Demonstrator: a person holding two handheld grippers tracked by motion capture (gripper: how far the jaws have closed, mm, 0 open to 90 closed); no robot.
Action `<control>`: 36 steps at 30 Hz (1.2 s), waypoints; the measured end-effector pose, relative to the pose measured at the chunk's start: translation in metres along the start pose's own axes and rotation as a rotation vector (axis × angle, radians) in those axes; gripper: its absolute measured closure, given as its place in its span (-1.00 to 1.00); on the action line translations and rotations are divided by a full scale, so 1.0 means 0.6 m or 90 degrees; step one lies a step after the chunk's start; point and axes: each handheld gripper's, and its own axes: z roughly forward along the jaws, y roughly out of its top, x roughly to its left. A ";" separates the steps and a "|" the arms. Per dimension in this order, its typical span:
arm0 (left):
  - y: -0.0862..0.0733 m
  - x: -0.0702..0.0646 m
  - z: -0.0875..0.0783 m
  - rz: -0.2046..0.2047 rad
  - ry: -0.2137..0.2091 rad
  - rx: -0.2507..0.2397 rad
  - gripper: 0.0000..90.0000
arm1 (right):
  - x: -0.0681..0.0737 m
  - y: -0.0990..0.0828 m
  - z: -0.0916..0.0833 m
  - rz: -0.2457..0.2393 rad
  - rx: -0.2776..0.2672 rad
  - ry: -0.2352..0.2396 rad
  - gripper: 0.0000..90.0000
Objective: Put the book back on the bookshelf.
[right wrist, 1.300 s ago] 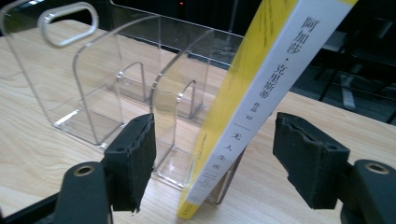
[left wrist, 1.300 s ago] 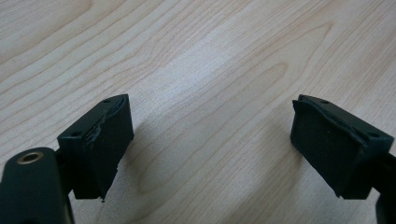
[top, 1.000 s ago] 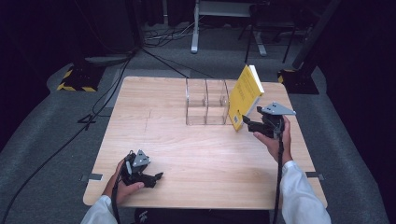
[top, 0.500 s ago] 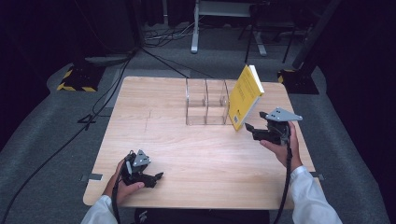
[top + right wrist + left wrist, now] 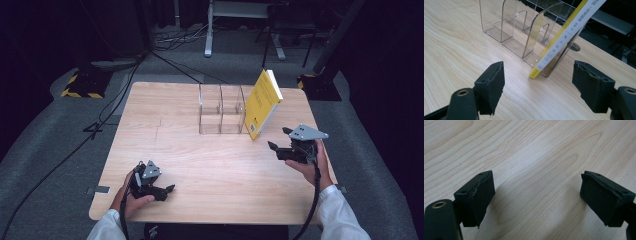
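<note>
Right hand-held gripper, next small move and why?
Probably ease the right hand-held gripper forward to the yellow book: its jaws stand open and empty, short of it, and the book leans tilted against the clear rack's end, not in a slot.

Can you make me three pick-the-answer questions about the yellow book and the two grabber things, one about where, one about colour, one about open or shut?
1. Where is the yellow book?
A. Lying flat on the table
B. Leaning on the end of the clear rack
C. Held in a gripper

2. What colour is the book's spine?
A. White
B. Red
C. Green

3. How are the right gripper jaws?
A. Shut on the book
B. Shut on nothing
C. Open, with nothing between them

Answers:
1 B: the book stands tilted, its bottom edge on the wooden table, its side against the rack's outer wall.
2 A: the right gripper view shows a white spine between yellow covers.
3 C: both pads stand apart, with the book farther off.
</note>
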 end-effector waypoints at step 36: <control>0.000 0.000 0.000 0.000 0.000 0.000 -0.71 | -0.009 -0.182 -0.059 0.019 0.087 -0.050 -0.42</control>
